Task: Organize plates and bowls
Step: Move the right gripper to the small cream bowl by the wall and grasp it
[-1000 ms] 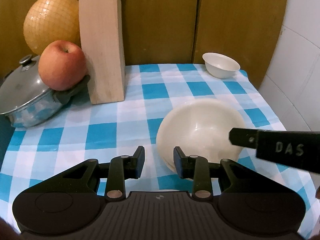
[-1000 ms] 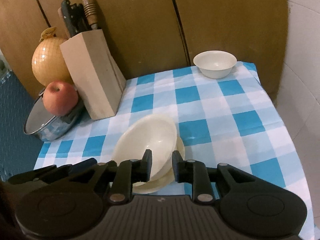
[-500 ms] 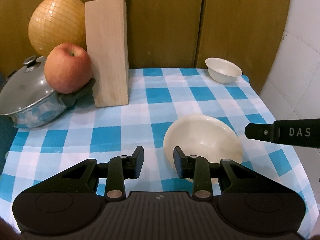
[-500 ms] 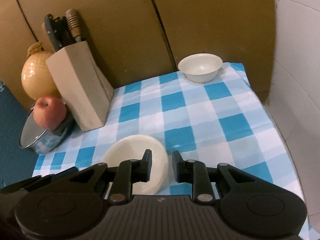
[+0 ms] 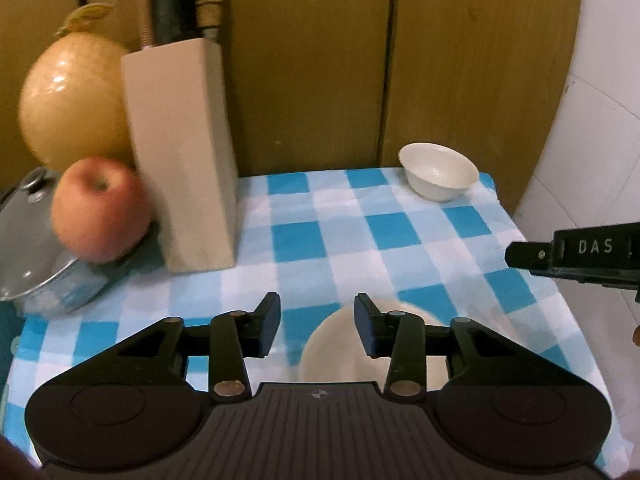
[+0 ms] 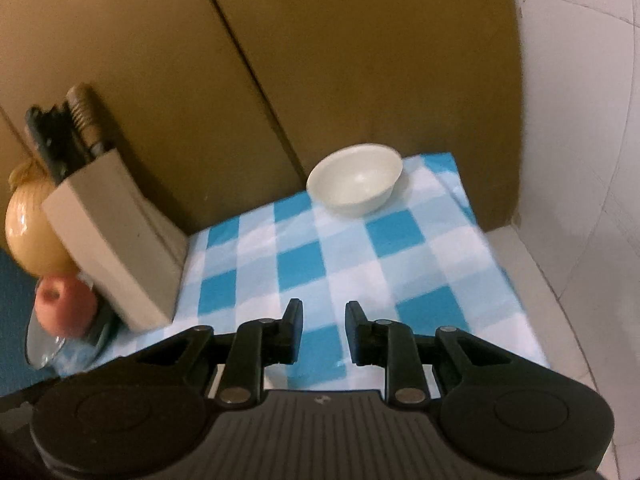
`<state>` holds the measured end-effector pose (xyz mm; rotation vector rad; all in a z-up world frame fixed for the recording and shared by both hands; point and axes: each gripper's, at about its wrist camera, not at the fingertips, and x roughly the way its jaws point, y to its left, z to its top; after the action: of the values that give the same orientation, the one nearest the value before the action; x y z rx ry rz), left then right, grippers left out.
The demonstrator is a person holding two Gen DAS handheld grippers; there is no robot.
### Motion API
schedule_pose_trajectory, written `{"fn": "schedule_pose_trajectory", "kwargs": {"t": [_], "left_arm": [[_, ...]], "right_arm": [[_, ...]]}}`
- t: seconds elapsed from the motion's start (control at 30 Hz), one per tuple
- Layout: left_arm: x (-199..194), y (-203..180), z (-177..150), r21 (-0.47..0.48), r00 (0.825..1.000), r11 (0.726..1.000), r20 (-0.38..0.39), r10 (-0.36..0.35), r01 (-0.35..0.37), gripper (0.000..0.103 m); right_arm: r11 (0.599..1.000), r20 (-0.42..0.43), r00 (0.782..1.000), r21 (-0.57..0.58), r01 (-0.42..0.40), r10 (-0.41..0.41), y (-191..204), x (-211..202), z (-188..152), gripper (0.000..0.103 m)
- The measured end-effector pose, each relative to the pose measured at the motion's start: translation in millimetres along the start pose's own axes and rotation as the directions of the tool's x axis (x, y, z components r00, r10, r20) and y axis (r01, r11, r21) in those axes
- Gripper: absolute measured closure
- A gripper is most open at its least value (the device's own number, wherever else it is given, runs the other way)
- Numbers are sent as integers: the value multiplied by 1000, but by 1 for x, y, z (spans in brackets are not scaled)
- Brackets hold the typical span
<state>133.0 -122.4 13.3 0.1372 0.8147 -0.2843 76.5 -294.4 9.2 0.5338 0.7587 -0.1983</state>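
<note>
A: Currently my left gripper (image 5: 316,320) has jaws spread, nothing between them; right gripper (image 6: 320,330) likewise spread and holding nothing.

B: Dishes?

A: Large cream bowl (image 5: 344,344) sits on the checked cloth (image 5: 320,216) just under my left fingers. Small white bowl (image 6: 355,179) at the far right corner, well apart.

A home kitchen corner, this. There's a knife block (image 5: 188,156) on a blue-checked tablecloth (image 5: 340,236), a lidded pot (image 5: 32,248) carrying an apple (image 5: 100,208), and white tiled wall (image 6: 580,120) alongside.
</note>
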Motion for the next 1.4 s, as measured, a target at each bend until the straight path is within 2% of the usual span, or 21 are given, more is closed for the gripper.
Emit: {"fn": "schedule_pose_trajectory", "kwargs": {"t": [0.13, 0.2, 0.23, 0.43, 0.57, 0.7, 0.93, 1.03, 1.23, 1.33, 1.4], "left_arm": [[17, -18, 15, 29, 1000, 1000, -10, 5, -5, 49], [28, -28, 23, 40, 1000, 999, -13, 9, -8, 41], [33, -31, 27, 40, 1000, 999, -19, 5, -4, 41], [70, -41, 61, -20, 999, 1000, -46, -19, 19, 34], [95, -49, 81, -38, 999, 999, -38, 4, -5, 31], [119, -56, 102, -56, 1000, 998, -22, -13, 12, 26], [166, -74, 116, -16, 999, 1000, -41, 3, -3, 26], [178, -77, 119, -27, 999, 1000, -45, -7, 6, 26], [196, -88, 124, 11, 999, 1000, -39, 5, -5, 26], [206, -93, 124, 26, 999, 1000, -48, 13, -11, 30], [214, -96, 122, 42, 997, 999, -72, 15, -12, 38]], "right_arm": [[1000, 15, 1000, 20, 12, -12, -11, 10, 16, 82], [999, 17, 1000, 28, 19, -20, -18, 18, 23, 82], [999, 18, 1000, 32, 21, -22, -21, 21, 26, 82], [998, 25, 999, 48, 40, -41, -40, 48, 44, 80], [996, 29, 999, 74, 41, -43, -50, 71, 61, 80], [995, 35, 998, 77, 58, -61, -56, 92, 78, 79], [993, 25, 997, 91, 74, -77, -70, 125, 93, 79], [993, 34, 997, 103, 60, -64, -72, 134, 99, 79], [993, 20, 998, 107, 55, -57, -71, 153, 107, 79], [993, 0, 1000, 117, 27, -28, -72, 163, 107, 79], [994, -8, 999, 103, 34, -33, -71, 169, 106, 79]]}}
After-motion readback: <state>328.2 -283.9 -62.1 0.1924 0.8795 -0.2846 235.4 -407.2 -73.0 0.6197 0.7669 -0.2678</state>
